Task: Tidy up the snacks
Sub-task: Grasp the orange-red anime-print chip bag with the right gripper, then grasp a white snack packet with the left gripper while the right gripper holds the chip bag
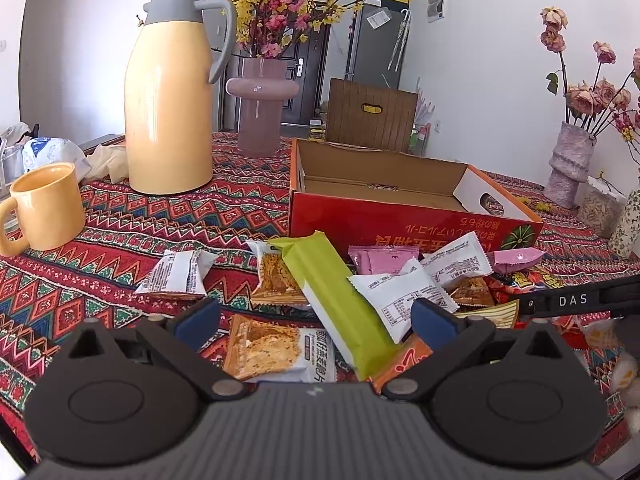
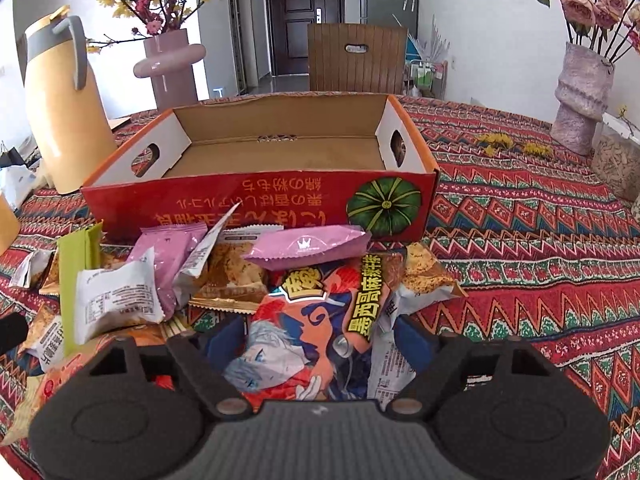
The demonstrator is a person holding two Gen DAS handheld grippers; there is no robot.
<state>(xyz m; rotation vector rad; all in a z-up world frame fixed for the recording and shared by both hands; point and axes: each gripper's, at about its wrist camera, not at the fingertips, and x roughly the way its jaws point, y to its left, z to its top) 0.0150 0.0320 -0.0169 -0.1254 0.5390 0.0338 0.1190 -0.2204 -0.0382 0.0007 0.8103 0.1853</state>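
Observation:
An open red cardboard box (image 1: 400, 224) (image 2: 256, 204) with nothing in it stands on the patterned tablecloth. In front of it lies a heap of snack packets. My left gripper (image 1: 316, 316) hovers open over a long green bar (image 1: 340, 304), a white packet (image 1: 400, 296) and an orange cracker packet (image 1: 272, 348), touching none. My right gripper (image 2: 320, 332) is low in the heap, jaws apart, with an orange cartoon-printed bag (image 2: 316, 320) between its blue pads (image 2: 224, 340). I see no firm press on the bag. A pink packet (image 2: 308, 248) rests on the bag's far end.
A yellow thermos jug (image 1: 168, 112) and yellow mug (image 1: 44, 204) stand at the left. A mauve vase (image 1: 260, 112) of flowers is behind the box, a textured vase (image 2: 580, 100) at the right. A wooden chair back (image 2: 356, 60) is beyond the table.

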